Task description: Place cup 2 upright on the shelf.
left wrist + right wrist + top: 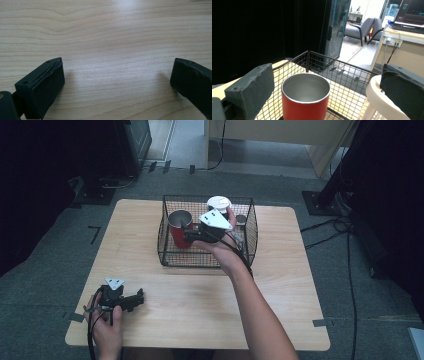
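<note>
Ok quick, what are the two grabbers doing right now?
Left gripper: open, empty, over the table.
Right gripper: open, holding nothing, facing the red cup in the wire basket.

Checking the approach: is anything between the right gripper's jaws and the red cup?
Nothing: in the right gripper view the right gripper faces the red cup across open air.

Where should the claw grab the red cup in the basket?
Best guess: pinch the red cup across its body just under the rim, coming from above, because the wire basket walls block a sideways reach. The cup stands upright with its mouth open and its sides are straight and round. The right claw is open already, facing it. Mind the white cup close beside it.
</note>
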